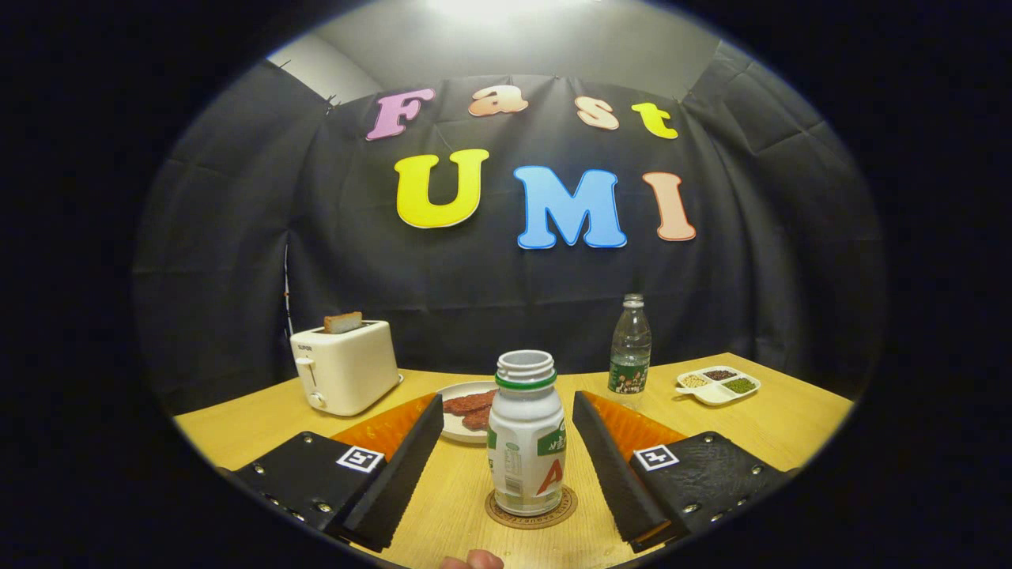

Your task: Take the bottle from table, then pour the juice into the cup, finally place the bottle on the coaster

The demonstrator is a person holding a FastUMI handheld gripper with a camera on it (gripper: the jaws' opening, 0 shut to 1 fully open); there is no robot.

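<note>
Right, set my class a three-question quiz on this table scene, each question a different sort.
1. True or false: the white bottle stands on the coaster.
2. The gripper fingers are: A) pressing on the bottle, B) open, either side of it.
3. What sticks out of the toaster?

Key:
1. True
2. B
3. A slice of toast
</note>
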